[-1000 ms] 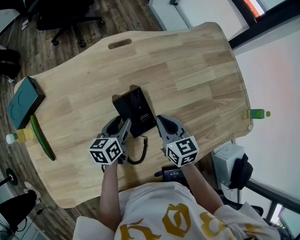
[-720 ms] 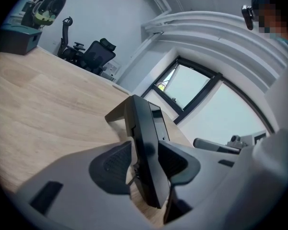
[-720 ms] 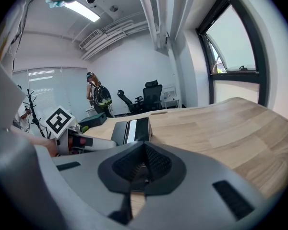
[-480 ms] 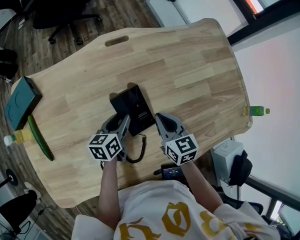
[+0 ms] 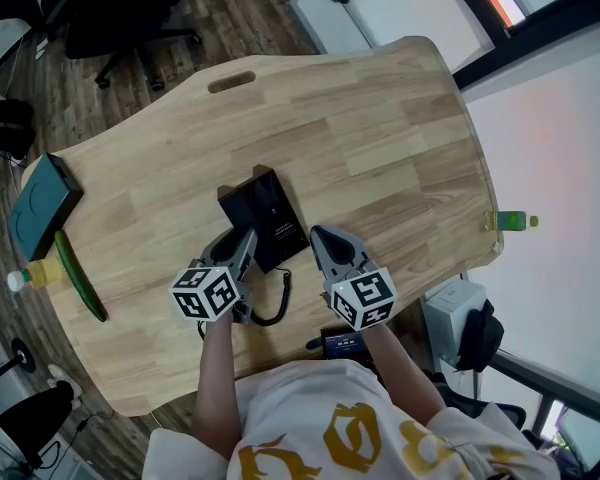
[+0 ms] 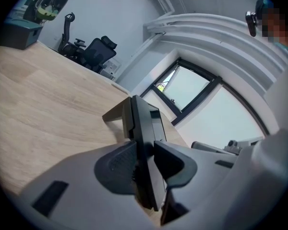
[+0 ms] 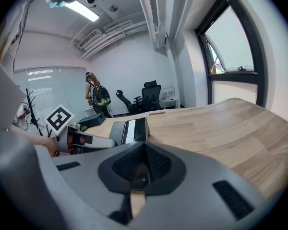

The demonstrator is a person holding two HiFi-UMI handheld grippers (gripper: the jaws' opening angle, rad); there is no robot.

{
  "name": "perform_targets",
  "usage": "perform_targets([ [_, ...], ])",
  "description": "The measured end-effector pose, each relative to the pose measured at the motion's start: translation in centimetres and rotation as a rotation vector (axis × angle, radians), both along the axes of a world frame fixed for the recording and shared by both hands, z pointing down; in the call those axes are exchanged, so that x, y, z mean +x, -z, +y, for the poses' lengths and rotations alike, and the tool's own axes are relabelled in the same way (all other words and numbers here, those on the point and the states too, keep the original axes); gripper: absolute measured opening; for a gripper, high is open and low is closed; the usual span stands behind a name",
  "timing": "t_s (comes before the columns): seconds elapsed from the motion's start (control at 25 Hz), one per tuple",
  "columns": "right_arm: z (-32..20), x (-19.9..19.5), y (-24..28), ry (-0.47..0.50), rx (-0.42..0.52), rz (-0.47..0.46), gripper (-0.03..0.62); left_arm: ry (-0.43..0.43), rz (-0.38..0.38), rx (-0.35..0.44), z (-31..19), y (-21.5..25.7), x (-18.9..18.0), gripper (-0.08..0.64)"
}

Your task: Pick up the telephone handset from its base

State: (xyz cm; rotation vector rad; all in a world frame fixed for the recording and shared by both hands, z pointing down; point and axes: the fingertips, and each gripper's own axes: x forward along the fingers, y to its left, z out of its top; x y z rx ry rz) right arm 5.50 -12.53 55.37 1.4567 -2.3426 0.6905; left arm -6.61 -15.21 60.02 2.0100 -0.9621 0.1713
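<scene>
A black telephone [image 5: 272,213] stands on the wooden table [image 5: 380,138], with its handset along the left side. My left gripper [image 5: 239,242] is at the phone's near left corner, its jaws closing. In the left gripper view the handset [image 6: 141,121] stands edge-on between the pads [image 6: 116,164], and both pads touch it. My right gripper [image 5: 321,238] rests just right of the phone, shut and empty [image 7: 144,166]. From the right gripper view the phone [image 7: 129,130] and my left gripper [image 7: 84,140] show to the left.
A coiled black cord [image 5: 277,306] trails from the phone to the table's near edge. At the left edge lie a teal box [image 5: 42,203], a long green object [image 5: 82,276] and a yellow bottle [image 5: 35,273]. A green bottle [image 5: 511,222] stands at the right edge. Office chairs [image 5: 110,18] sit beyond the table.
The left gripper's jaws have narrowed around the handset. Neither hand has shifted on the table, and the phone has not moved.
</scene>
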Motion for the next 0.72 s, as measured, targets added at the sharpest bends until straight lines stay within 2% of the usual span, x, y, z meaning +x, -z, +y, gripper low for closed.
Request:
perform_targets([
  [0.24, 0.11, -0.11, 0.23, 0.001, 0.006, -0.002, 0.005, 0.016, 0.033, -0.006, 0.12, 0.47, 0.02, 0.097],
  [0.72, 0.63, -0.14, 0.45, 0.009, 0.02, 0.02, 0.005, 0.021, 0.04, -0.002, 0.37, 0.93, -0.05, 0.091],
])
